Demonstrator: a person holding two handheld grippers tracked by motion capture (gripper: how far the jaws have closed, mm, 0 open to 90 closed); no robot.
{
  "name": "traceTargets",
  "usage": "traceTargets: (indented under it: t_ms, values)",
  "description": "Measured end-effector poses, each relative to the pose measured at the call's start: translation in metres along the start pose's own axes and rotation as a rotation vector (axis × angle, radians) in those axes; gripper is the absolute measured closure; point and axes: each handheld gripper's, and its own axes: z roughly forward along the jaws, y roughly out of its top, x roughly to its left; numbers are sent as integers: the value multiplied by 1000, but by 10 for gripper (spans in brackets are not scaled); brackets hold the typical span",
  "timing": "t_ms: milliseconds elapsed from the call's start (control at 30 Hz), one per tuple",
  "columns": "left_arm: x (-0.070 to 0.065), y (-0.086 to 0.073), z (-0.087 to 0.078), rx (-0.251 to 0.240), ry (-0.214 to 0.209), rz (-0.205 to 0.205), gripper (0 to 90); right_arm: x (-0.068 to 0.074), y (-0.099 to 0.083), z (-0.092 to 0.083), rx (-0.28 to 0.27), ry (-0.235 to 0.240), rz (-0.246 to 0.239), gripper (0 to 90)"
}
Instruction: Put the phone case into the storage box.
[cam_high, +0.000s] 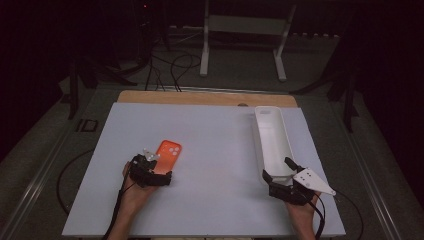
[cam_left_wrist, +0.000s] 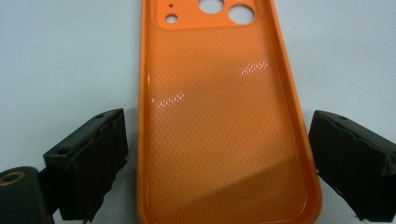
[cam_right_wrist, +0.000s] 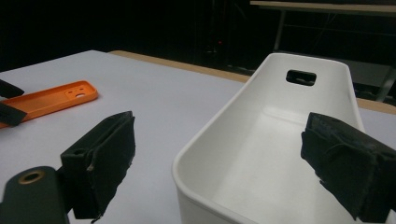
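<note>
Left tool (cam_high: 161, 168) and right tool (cam_high: 276, 168), both low, jaws spread wide.

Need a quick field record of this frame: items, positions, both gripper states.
surface: white table top
item 1: orange phone case, lying flat, inside up, left of centre
item 2: white tray, long, empty, on the right
left gripper: jaws open, straddling the case's near end, pads off its sides
right gripper: jaws open at the tray's near end, holding nothing
</note>
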Motion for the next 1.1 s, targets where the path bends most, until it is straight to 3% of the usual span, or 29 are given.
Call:
traceTargets:
  t_ms: [233,1100]
  values:
    - [0,-1,-1,-3,-9,3,101,0,0,0,-1,0,-3,101]
    - [-2,4,-2,65,-13,3,137,1,1,0,0,2,-6,101]
